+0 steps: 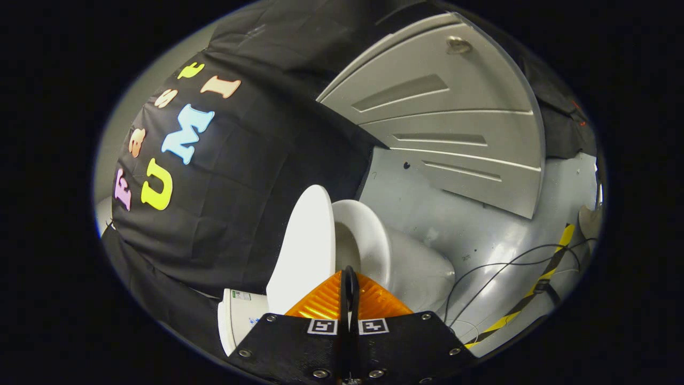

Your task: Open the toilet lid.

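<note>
The view is rolled sideways. The white toilet lid [304, 251] stands raised, apart from the white seat and bowl [366, 243]. The bowl's body [422, 272] runs on toward the grey floor. My gripper [350, 277] is shut, its two fingers pressed together with nothing seen between them. Its tips sit just short of the gap between the lid's rim and the seat, close to the lid's edge. I cannot tell whether they touch it. The lower part of the lid is hidden behind the fingers.
The white tank [240, 318] shows beside the lid, against the black cloth wall [235, 187]. A grey ribbed panel [454, 123] stands beyond the bowl. Black cables [497, 267] and a yellow-and-black tape strip [539, 283] lie on the grey floor [481, 230].
</note>
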Tool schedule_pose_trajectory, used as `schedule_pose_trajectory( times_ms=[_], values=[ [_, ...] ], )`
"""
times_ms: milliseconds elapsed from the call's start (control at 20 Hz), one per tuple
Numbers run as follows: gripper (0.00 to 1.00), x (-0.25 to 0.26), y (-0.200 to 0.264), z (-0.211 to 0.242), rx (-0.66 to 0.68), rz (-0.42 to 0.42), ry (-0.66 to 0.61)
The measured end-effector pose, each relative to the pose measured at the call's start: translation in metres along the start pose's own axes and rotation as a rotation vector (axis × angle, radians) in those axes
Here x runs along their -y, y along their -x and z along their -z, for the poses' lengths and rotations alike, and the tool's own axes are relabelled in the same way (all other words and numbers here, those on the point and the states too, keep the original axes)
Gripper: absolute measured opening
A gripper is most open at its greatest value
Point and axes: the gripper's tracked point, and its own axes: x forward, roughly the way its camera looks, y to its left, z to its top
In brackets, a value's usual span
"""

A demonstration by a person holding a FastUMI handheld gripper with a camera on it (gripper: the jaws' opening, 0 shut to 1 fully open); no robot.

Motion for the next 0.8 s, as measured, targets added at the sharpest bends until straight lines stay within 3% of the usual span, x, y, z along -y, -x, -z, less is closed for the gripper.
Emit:
schedule_pose_trajectory(
  times_ms=[800],
  values=[
    [0.00, -0.115, 0.049, -0.015, 0.071, -0.084, 0.159]
  ],
)
